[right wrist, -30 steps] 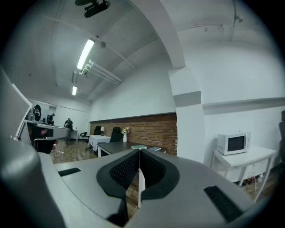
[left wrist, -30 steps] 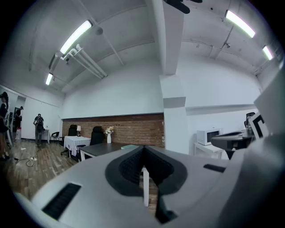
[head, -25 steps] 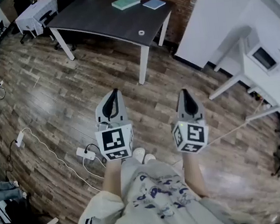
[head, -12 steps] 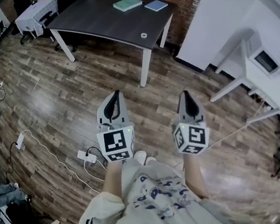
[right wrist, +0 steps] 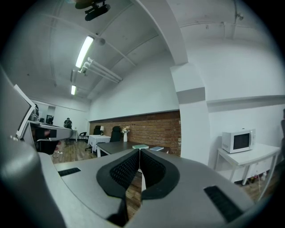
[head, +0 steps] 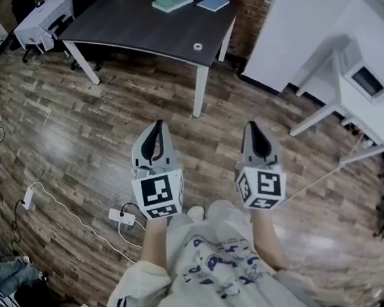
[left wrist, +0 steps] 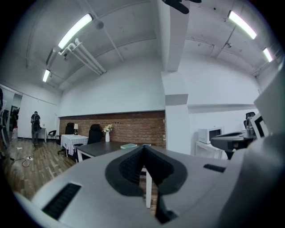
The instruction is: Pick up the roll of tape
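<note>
A small pale roll of tape (head: 198,46) lies near the front right corner of a dark table (head: 136,26) at the top of the head view. My left gripper (head: 158,125) and right gripper (head: 252,124) are held side by side over the wood floor, well short of the table, both pointing level toward it. Each has its jaws together with nothing between them. In the left gripper view the shut left gripper (left wrist: 143,147) points at the table (left wrist: 100,149); the right gripper (right wrist: 139,151) does likewise. The tape is too small to make out in either gripper view.
Two books, green (head: 173,2) and blue (head: 213,3), lie at the table's far side. A white side table with a microwave (head: 366,81) stands right. A power strip and white cable (head: 122,216) lie on the floor at left. A white-clothed table (head: 39,21) stands far left.
Both grippers have moved forward a little toward the table along with the person; the floor cable and power strip have slid down in the view. Jaws stayed together.
</note>
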Tool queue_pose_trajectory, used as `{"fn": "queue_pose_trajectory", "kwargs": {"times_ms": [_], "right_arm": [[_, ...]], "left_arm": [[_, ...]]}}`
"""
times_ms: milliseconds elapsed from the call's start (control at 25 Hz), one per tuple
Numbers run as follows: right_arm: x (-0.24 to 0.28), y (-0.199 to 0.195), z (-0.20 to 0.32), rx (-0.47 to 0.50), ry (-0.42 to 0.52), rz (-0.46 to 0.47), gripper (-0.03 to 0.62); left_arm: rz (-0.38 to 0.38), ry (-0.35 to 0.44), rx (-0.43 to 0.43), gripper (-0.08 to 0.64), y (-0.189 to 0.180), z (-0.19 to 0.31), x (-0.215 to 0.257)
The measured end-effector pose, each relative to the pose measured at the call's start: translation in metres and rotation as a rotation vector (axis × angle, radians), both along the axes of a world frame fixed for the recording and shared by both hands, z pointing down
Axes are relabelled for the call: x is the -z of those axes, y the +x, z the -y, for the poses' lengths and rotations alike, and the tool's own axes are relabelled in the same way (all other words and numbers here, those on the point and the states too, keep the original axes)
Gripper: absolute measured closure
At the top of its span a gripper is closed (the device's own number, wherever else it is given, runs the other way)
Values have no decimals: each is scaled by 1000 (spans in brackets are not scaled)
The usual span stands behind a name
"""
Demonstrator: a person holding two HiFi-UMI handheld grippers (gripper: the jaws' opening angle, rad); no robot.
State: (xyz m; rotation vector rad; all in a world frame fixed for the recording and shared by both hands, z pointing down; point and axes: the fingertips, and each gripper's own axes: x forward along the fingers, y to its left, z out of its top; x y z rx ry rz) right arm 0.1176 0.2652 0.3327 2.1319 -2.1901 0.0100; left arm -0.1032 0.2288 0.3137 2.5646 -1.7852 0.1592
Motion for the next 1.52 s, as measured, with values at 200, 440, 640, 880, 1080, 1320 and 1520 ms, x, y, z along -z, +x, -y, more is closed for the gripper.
{"fn": "queue_pose_trajectory", "kwargs": {"times_ms": [200, 440, 640, 880, 1080, 1320, 1520], "right_arm": [[-3, 1, 21, 7, -15, -7, 584], [-15, 17, 68, 17, -39, 2, 584], [-16, 33, 127, 43, -37, 15, 584], [-5, 48, 209, 109, -20, 11, 584], [-2, 59, 267, 152, -11, 8, 584], [-13, 66, 312, 173, -43, 25, 584], [-20, 62, 341, 197, -59, 29, 584]], "left_arm": [[-8, -24, 10, 558, 2, 22, -8], [-7, -39, 22, 558, 16, 66, -17], [0, -40, 50, 558, 33, 117, -17], [6, -32, 94, 559, 55, 186, -10], [-4, -32, 130, 559, 67, 232, -9], [4, -54, 162, 559, 74, 269, -15], [17, -70, 175, 558, 72, 295, -19]]}}
